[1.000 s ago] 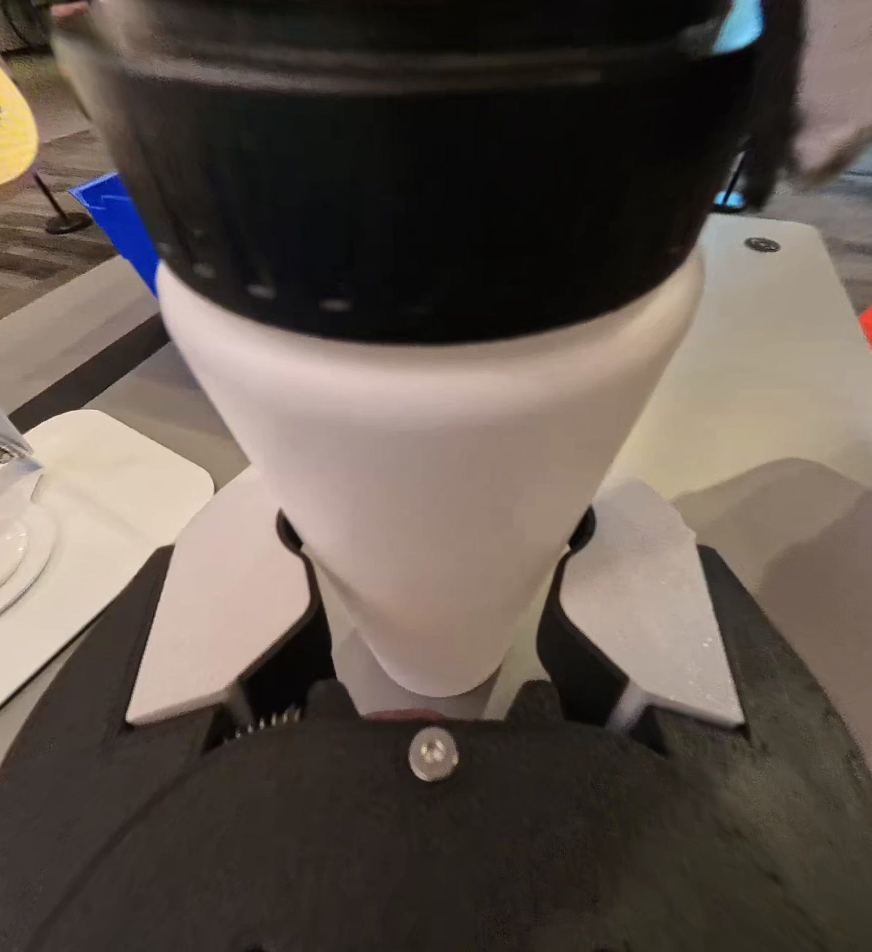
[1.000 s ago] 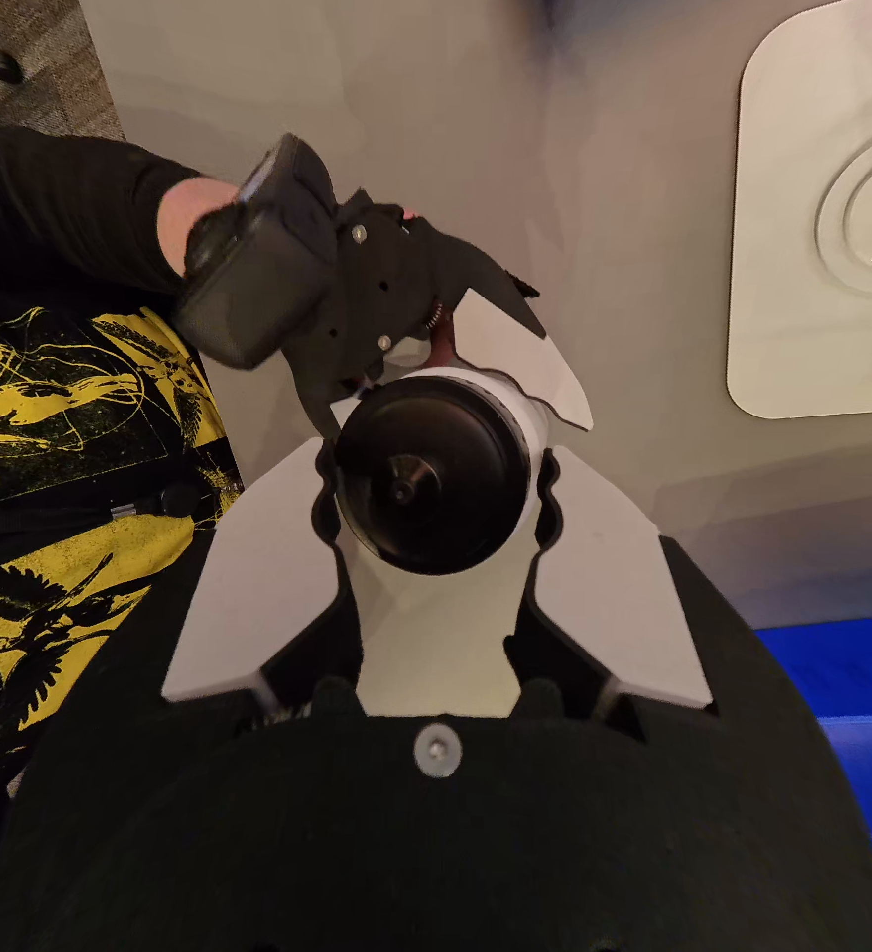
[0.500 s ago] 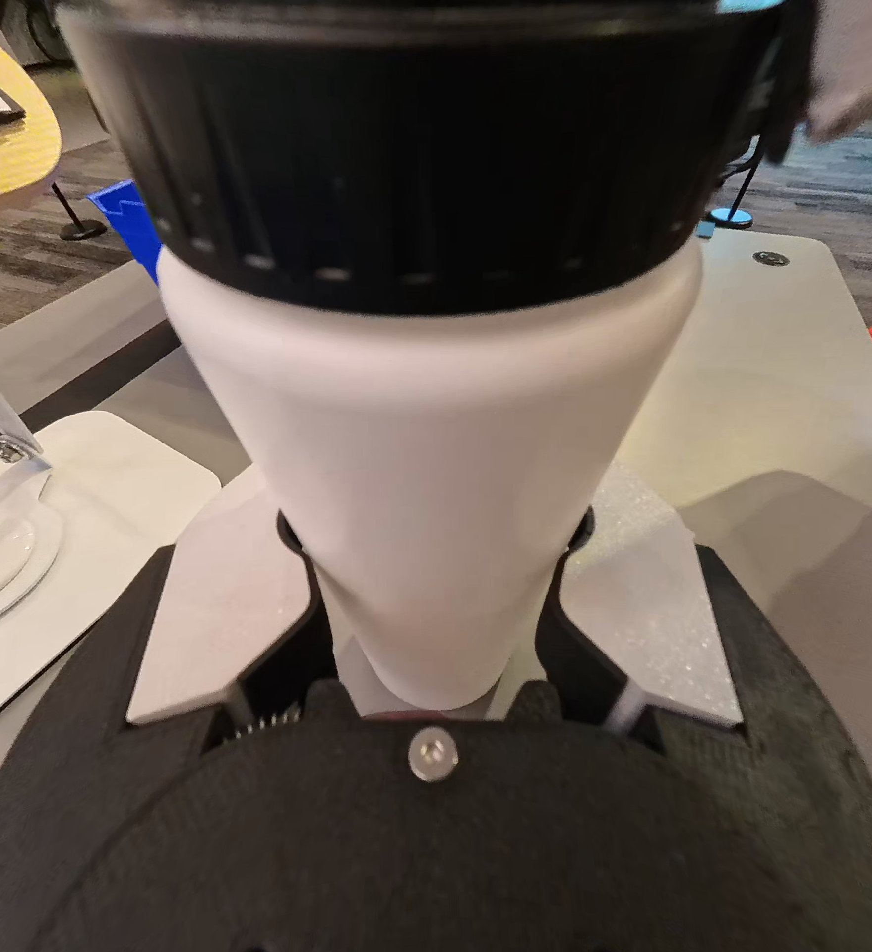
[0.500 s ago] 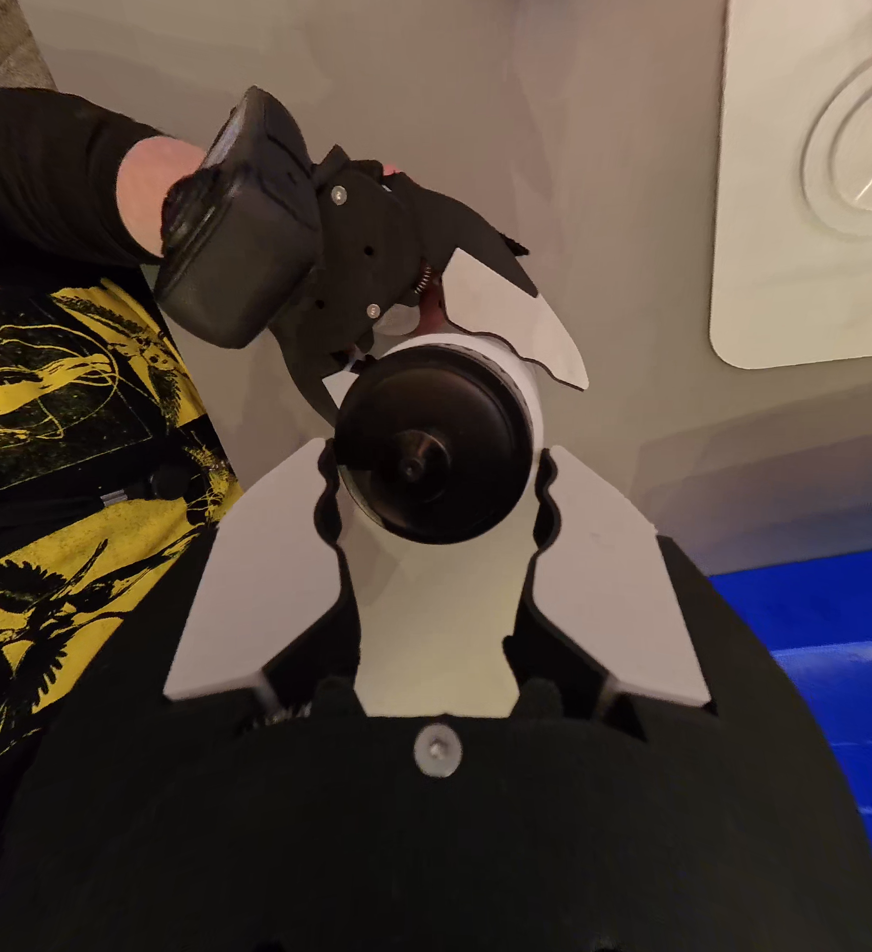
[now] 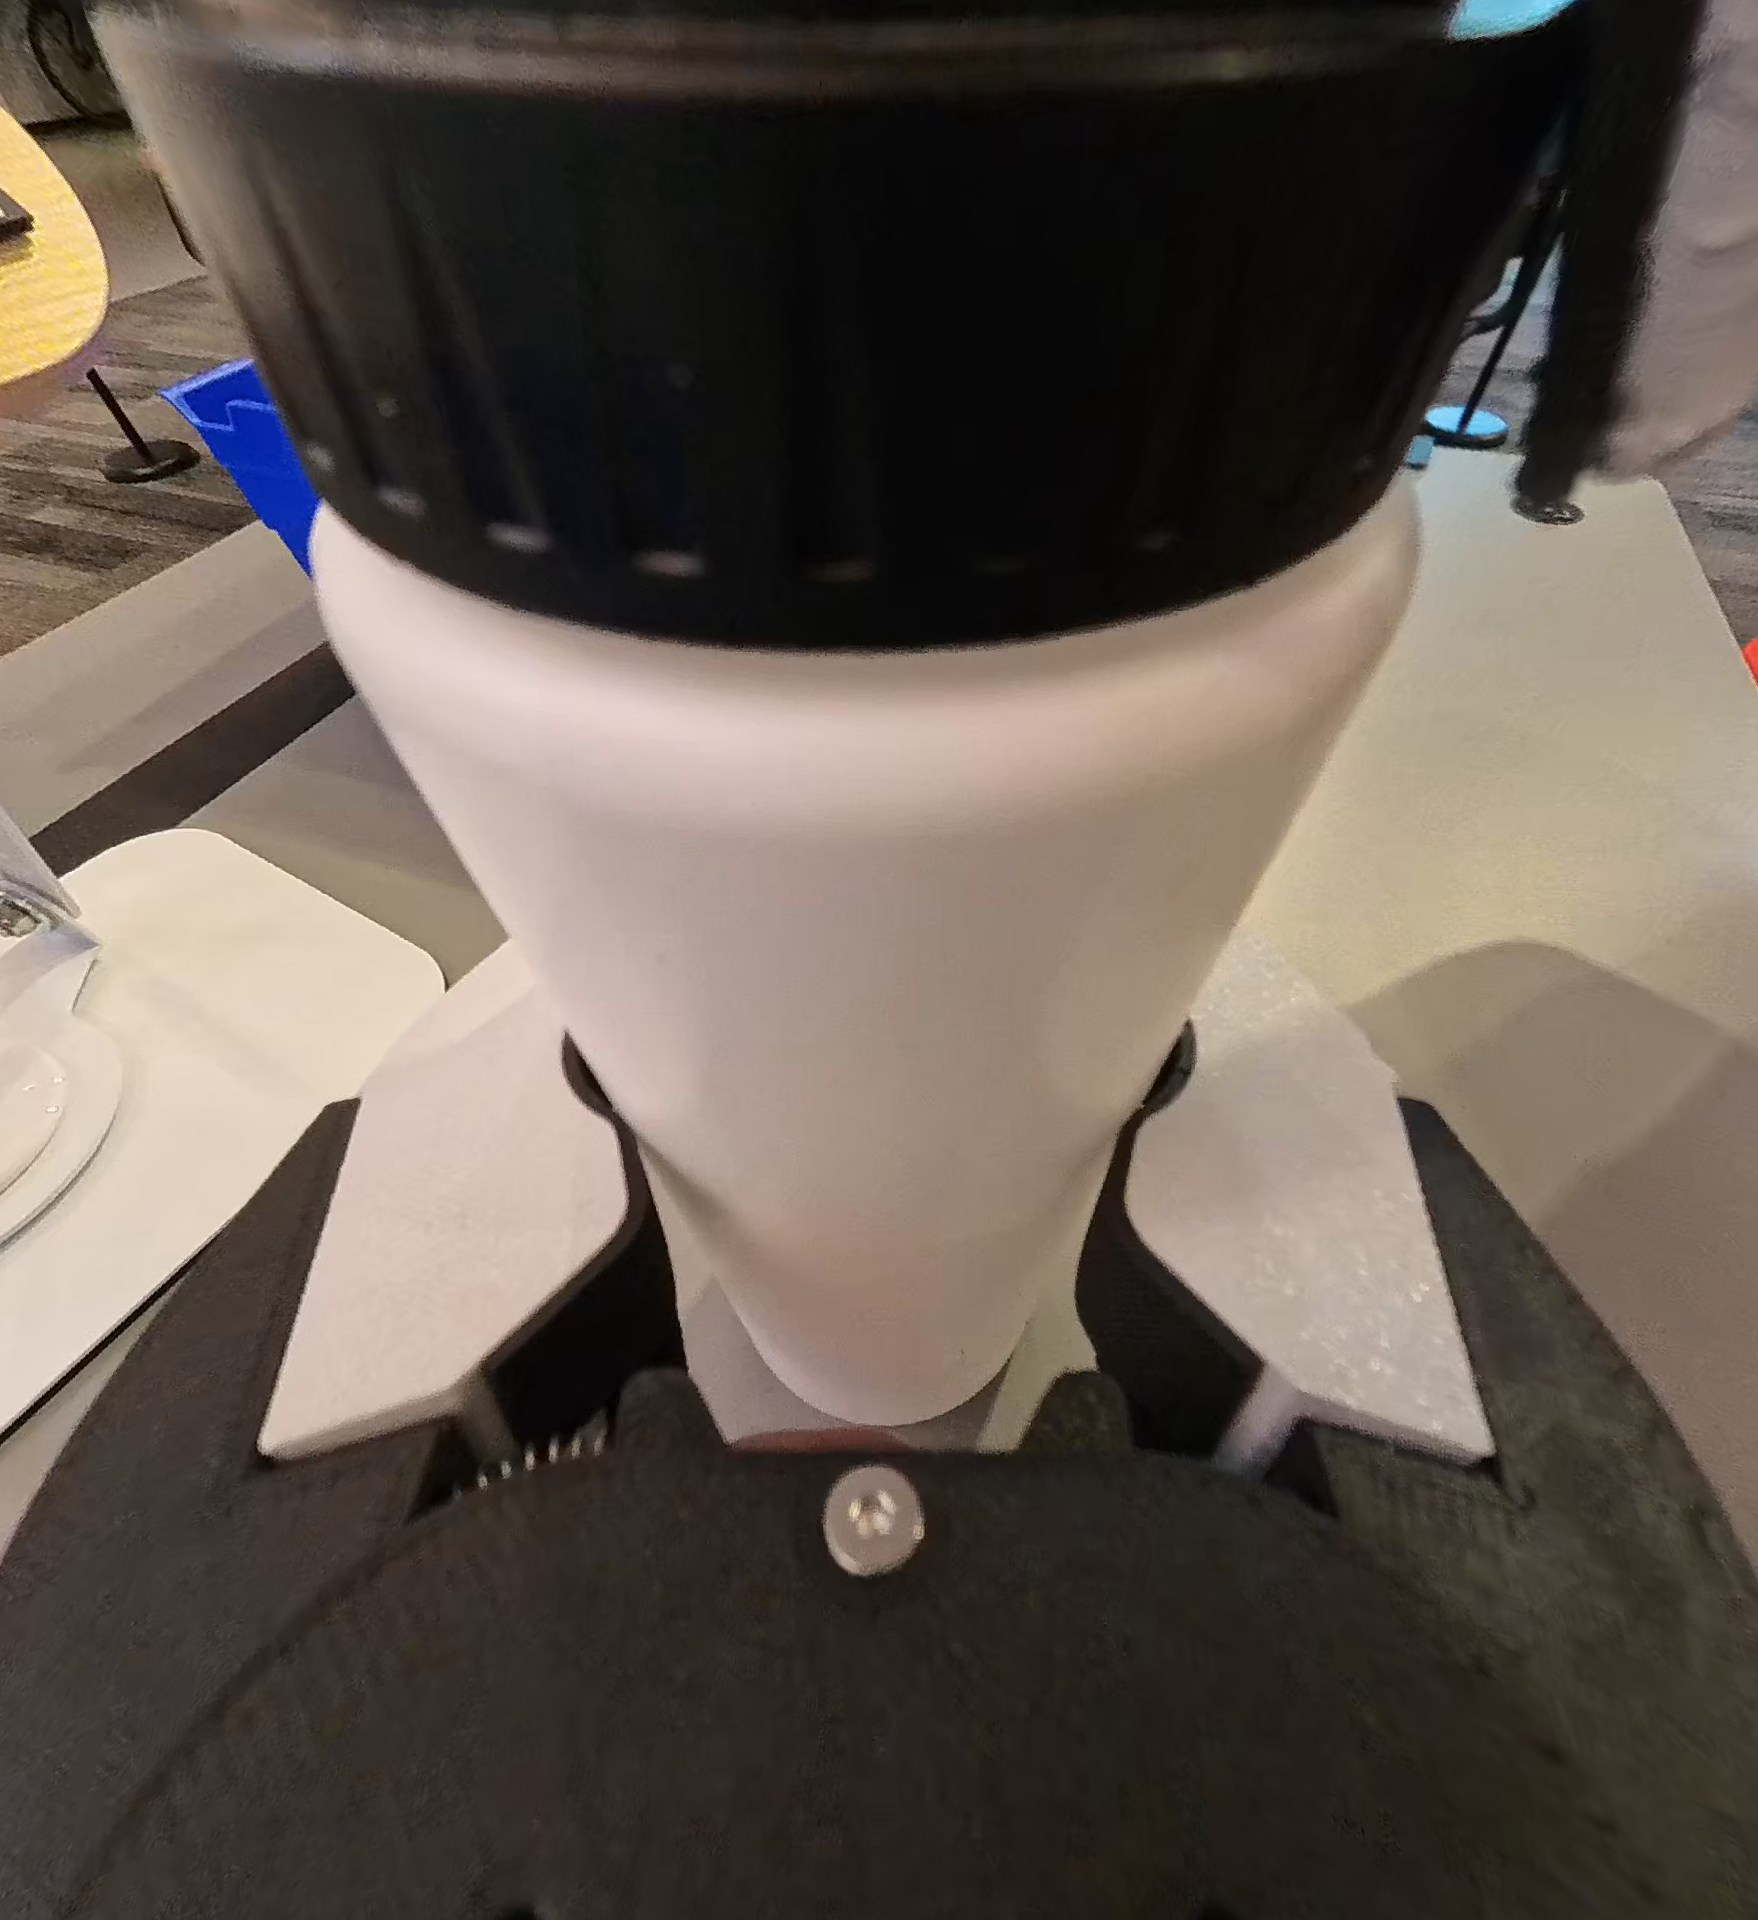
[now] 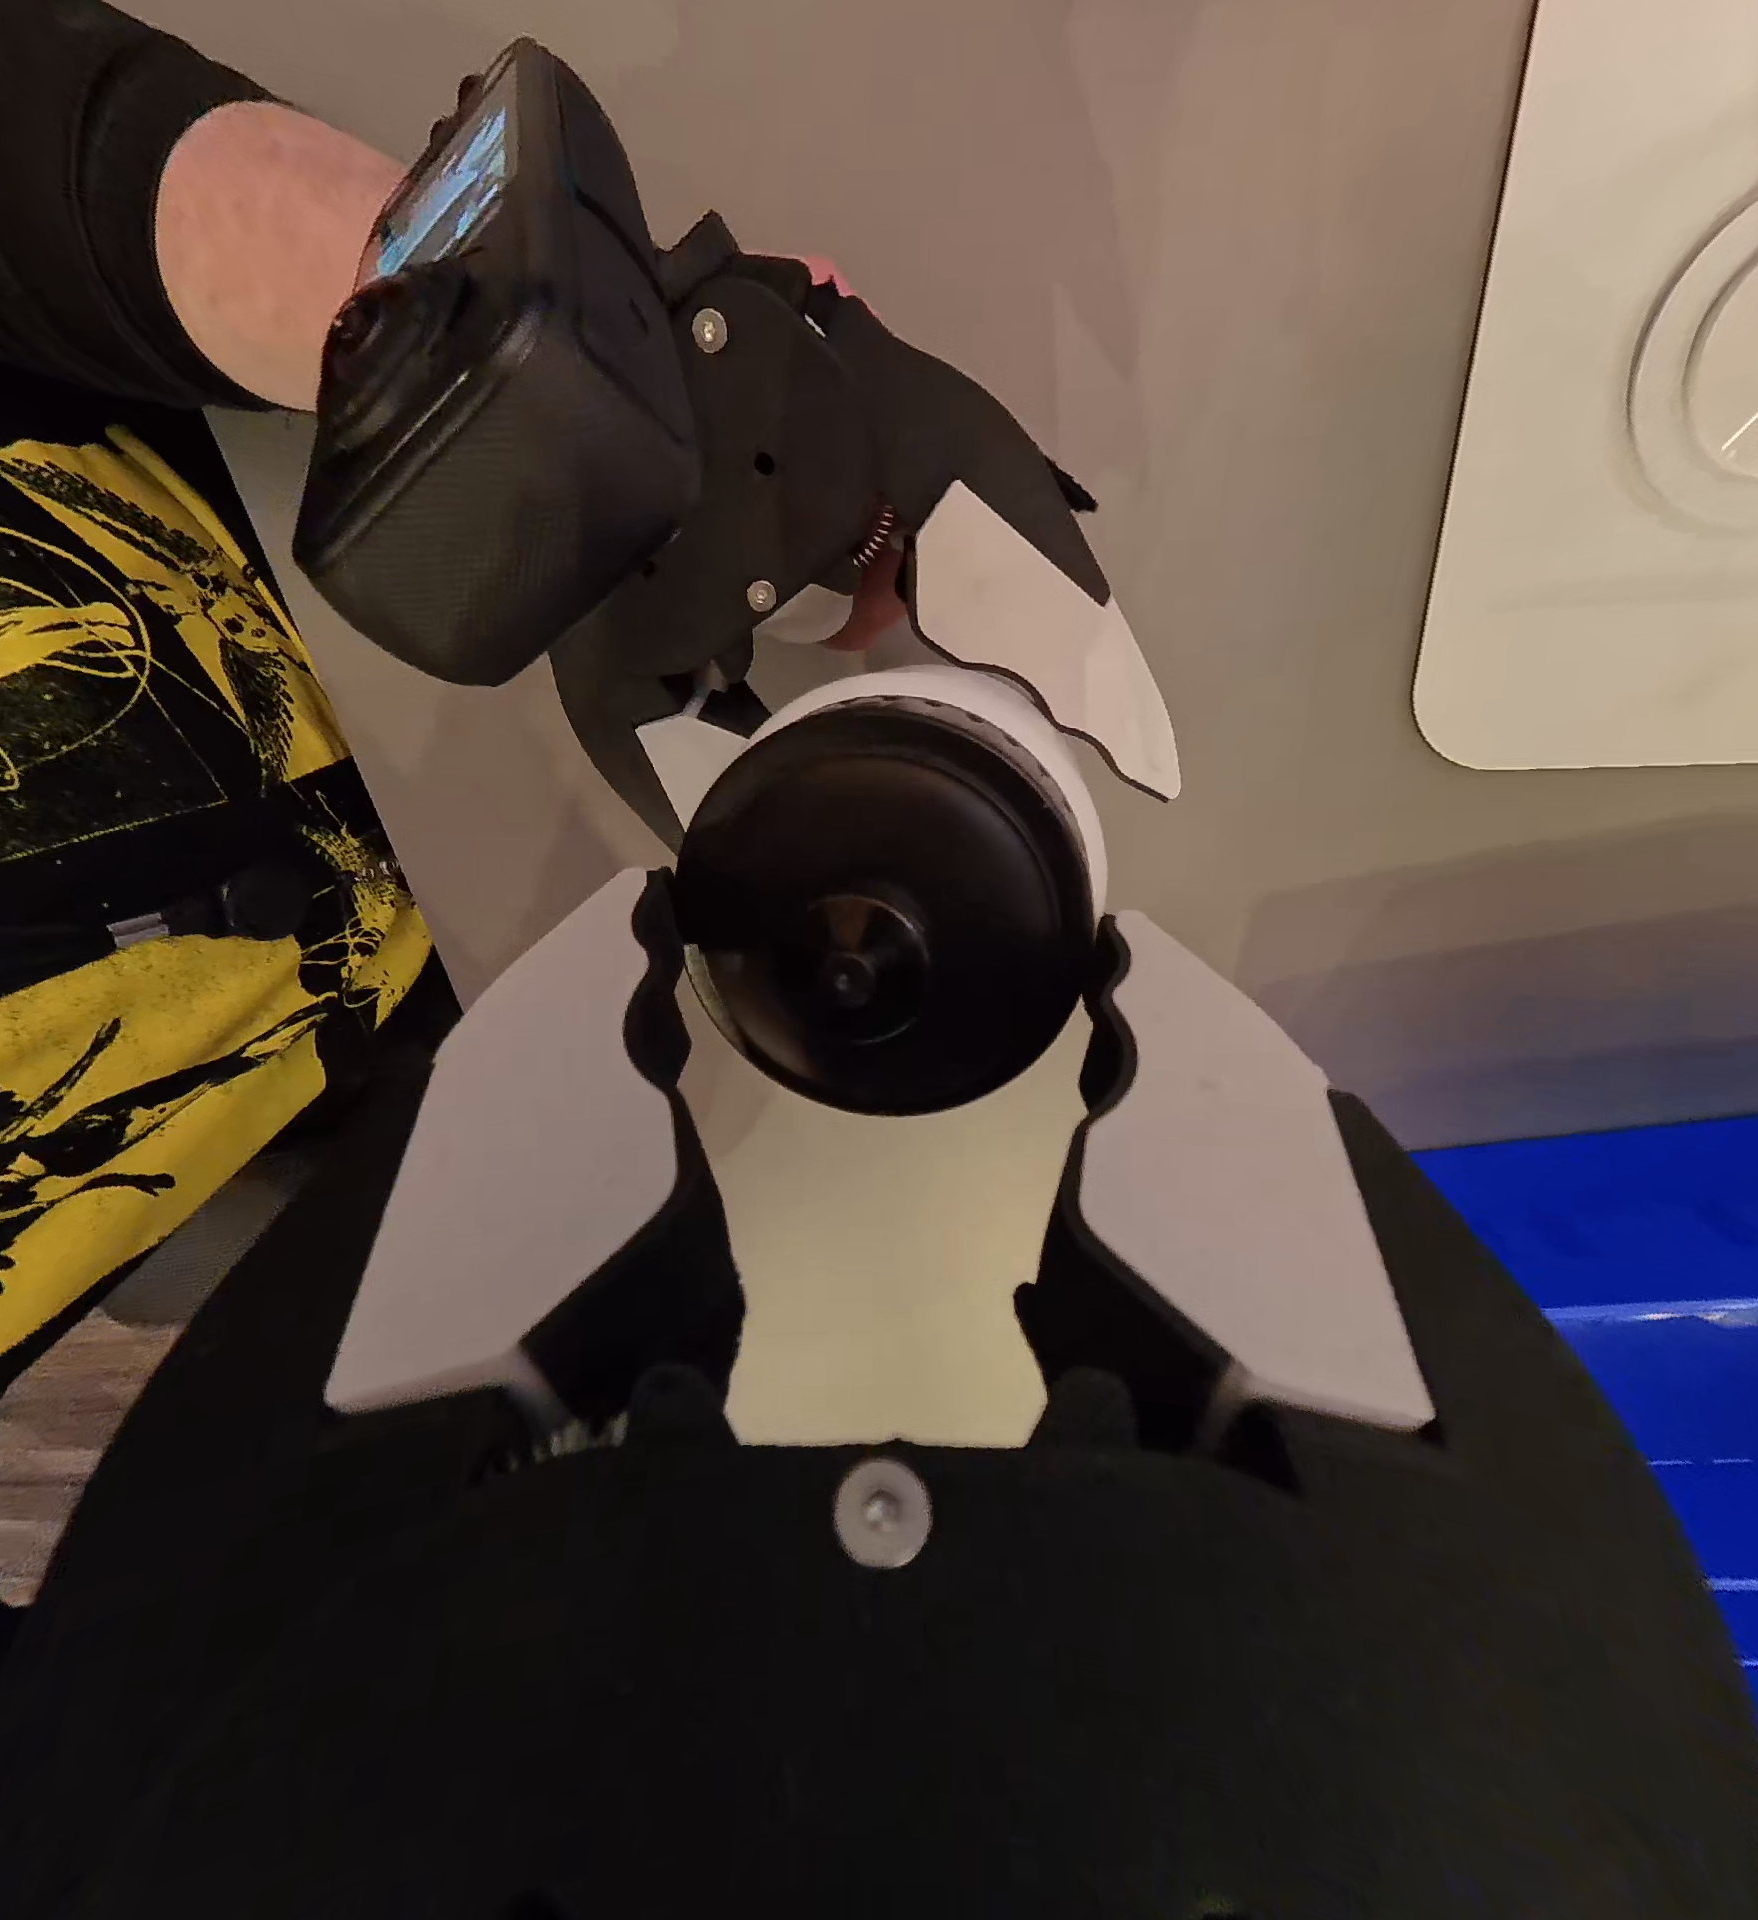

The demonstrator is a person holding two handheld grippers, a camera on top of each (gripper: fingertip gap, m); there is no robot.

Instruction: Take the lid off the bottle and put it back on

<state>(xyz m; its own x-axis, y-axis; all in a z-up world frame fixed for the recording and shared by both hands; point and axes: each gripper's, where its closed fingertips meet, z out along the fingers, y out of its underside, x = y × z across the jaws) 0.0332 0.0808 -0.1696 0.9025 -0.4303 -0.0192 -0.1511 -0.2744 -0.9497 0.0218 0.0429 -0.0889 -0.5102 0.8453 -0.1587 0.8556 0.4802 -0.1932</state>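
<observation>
The left gripper (image 5: 875, 1174) is clamping the white bottle (image 5: 854, 935) low on its body, its two white fingers (image 5: 459, 1226) pressing in from either side, and the bottle is leaning up and away from that camera with the ribbed black lid (image 5: 833, 364) filling the top of the left wrist view. From the right wrist view the same lid (image 6: 880, 904) is facing the camera end on, sitting between the tips of the right gripper (image 6: 880, 940); its fingers (image 6: 532, 1132) are standing wide enough to bracket the lid, and the rim is appearing to touch both notched tips, though whether they are truly squeezing it or only flanking it is something I cannot tell. The left gripper (image 6: 750, 499), held in a person's hand with a black sleeve behind it, is showing beyond the bottle in that view, over the grey bench (image 6: 1218, 312). The bottle is being held in the air rather than standing on the bench, as far as both views suggest. The lid is sitting flush against the bottle's shoulder with no gap visible, so it is reading as fully seated; whether this is the start of unscrewing or the end of refitting is not something these views are settling. A white stand base (image 5: 179, 1091) is lying off to the left and a blue bin (image 6: 1633, 1351) at the bench's edge.
</observation>
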